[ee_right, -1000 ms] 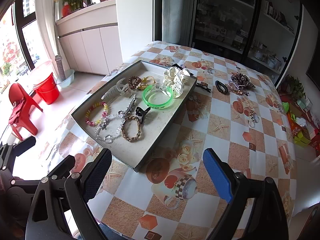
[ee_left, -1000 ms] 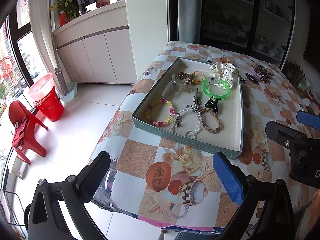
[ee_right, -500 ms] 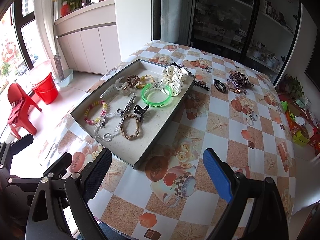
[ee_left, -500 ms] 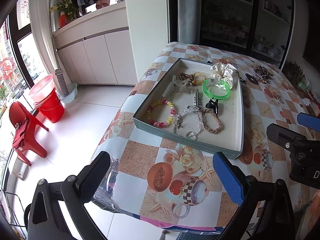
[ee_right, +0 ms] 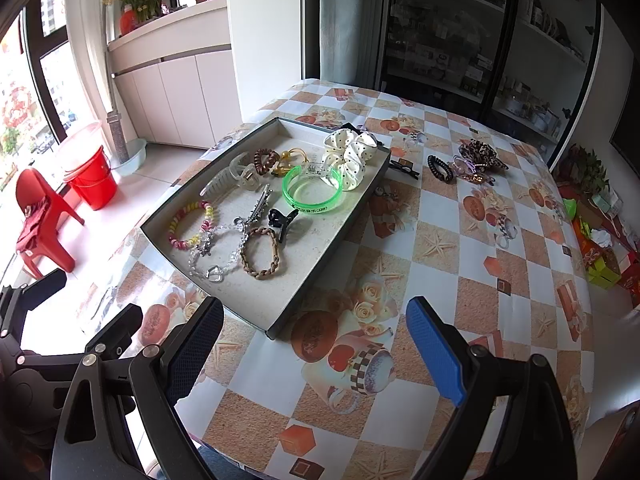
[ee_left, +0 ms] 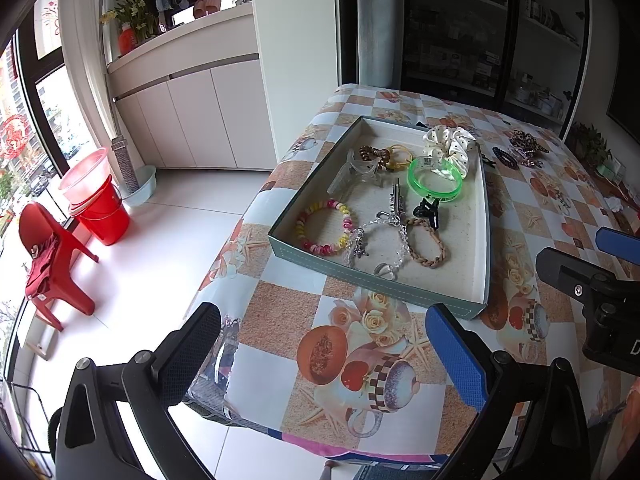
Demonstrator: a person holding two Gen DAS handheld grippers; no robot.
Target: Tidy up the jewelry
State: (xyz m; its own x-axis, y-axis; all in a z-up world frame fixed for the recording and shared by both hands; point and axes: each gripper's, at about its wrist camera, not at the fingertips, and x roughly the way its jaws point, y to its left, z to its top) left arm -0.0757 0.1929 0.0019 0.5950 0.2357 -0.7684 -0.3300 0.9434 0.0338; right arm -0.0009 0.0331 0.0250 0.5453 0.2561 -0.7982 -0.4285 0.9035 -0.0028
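Note:
A grey-green tray [ee_left: 380, 286] [ee_right: 328, 258] rests on the patterned table. Inside lie a green bangle [ee_left: 435, 180] [ee_right: 313, 194], a cream dotted scrunchie [ee_left: 450, 146] [ee_right: 350, 152], a pink and yellow bead bracelet [ee_left: 323, 232] [ee_right: 191, 224], a clear crystal bracelet [ee_right: 216, 258], a brown braided band [ee_left: 426, 242] [ee_right: 260, 254] and a black claw clip [ee_right: 282, 218]. Loose hair ties and a leopard scrunchie [ee_right: 482, 152] sit on the cloth beyond the tray. My left gripper [ee_left: 320, 350] hangs open over the table's near corner. My right gripper [ee_right: 314, 344] is open too, just short of the tray's near corner.
Left of the table the floor [ee_left: 160, 248] drops away, with a red bucket [ee_left: 102, 212] and red chair [ee_left: 48, 248]. Dark shelving [ee_right: 460, 40] stands behind. Small boxes and clutter [ee_right: 600, 236] lie off the table's right edge.
Both views have drifted back slightly from the tray. Nothing in the tray has moved and both grippers remain open.

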